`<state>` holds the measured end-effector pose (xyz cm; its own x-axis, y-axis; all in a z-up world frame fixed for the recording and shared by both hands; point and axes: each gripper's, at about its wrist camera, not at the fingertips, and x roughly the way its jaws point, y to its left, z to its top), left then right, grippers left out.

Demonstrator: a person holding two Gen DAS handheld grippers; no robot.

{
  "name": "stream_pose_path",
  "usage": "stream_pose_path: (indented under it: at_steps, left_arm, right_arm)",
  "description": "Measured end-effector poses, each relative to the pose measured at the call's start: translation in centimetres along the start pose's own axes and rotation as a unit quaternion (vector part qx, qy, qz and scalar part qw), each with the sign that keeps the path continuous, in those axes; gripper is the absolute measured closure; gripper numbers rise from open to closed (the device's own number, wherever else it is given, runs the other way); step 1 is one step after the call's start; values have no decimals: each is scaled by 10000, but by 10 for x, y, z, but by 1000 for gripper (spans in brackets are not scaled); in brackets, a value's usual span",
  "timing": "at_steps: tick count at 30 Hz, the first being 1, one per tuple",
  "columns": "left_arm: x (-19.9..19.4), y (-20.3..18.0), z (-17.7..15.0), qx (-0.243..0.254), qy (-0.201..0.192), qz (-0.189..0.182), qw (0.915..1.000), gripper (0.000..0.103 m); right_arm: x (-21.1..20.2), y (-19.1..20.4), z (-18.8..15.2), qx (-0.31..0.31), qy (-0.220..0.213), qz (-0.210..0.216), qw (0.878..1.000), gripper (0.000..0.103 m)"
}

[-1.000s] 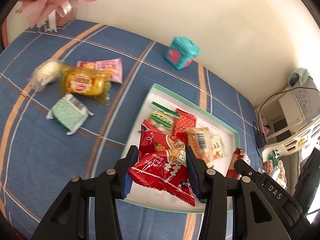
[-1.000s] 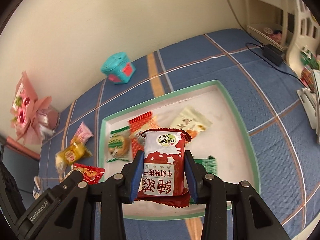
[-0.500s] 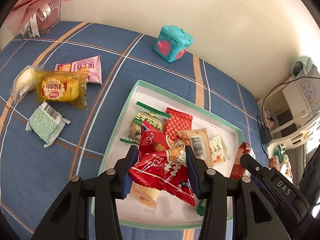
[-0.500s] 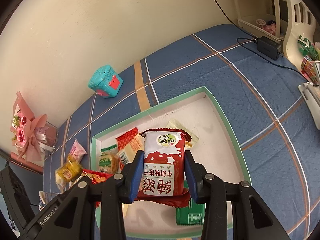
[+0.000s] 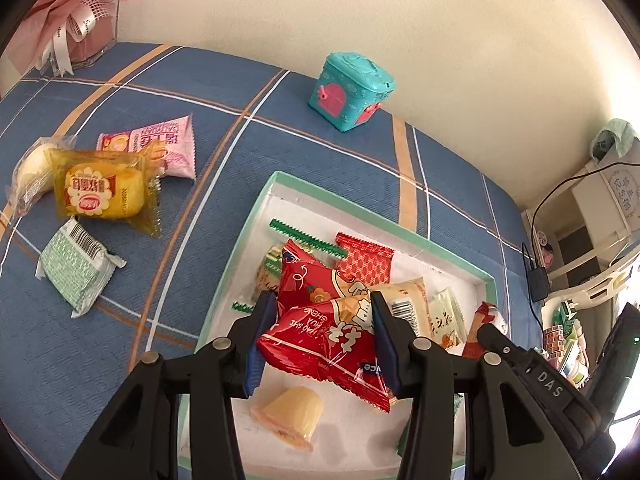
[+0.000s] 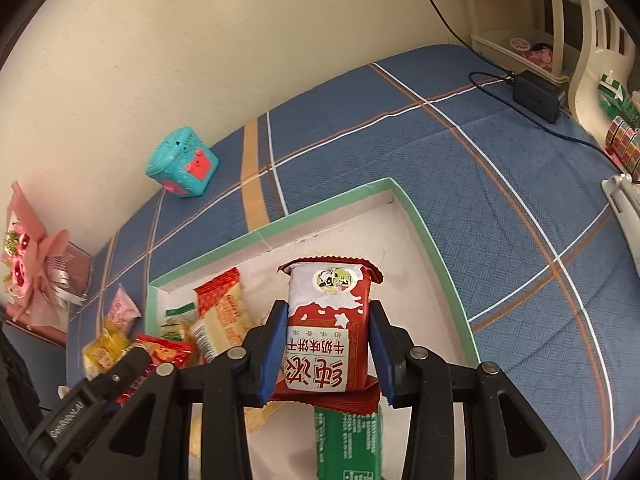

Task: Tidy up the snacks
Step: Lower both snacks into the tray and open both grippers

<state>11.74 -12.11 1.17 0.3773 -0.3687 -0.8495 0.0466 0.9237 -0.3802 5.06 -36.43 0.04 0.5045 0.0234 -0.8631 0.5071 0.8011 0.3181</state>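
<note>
My left gripper (image 5: 320,344) is shut on a red crinkled snack bag (image 5: 324,332) and holds it over the white tray with a green rim (image 5: 256,216). My right gripper (image 6: 328,354) is shut on a red and white biscuit pack (image 6: 328,328), held over the same tray (image 6: 424,236). In the tray lie several snacks, among them a jelly cup (image 5: 290,416), a red wafer pack (image 5: 366,260) and a green pack (image 6: 348,440). On the cloth to the left lie a yellow cake pack (image 5: 100,190), a pink pack (image 5: 160,148), a green-white pack (image 5: 74,268) and a clear-wrapped bun (image 5: 30,168).
A teal toy box (image 5: 350,92) stands by the wall behind the tray. A pink bouquet (image 5: 76,12) is at the far left corner. A black charger with cable (image 6: 534,94) lies at the far right, beside a cream rack (image 6: 592,32).
Both grippers have moved forward and lower over the tray, still holding their packs. The tray and its snacks look nearer in both views.
</note>
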Motion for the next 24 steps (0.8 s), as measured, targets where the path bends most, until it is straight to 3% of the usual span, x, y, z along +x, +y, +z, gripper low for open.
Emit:
stream_pose_path:
  at_steps: [11,24]
  left_arm:
    - [10,-7,3,43,51,-230,9997,55]
    - [11,-7,0,163,212,-136,9996,52]
  right_arm:
    - [10,-7,1,75,143,-117,9998,61]
    - [8,-11,1,138,335,-332,9988,61]
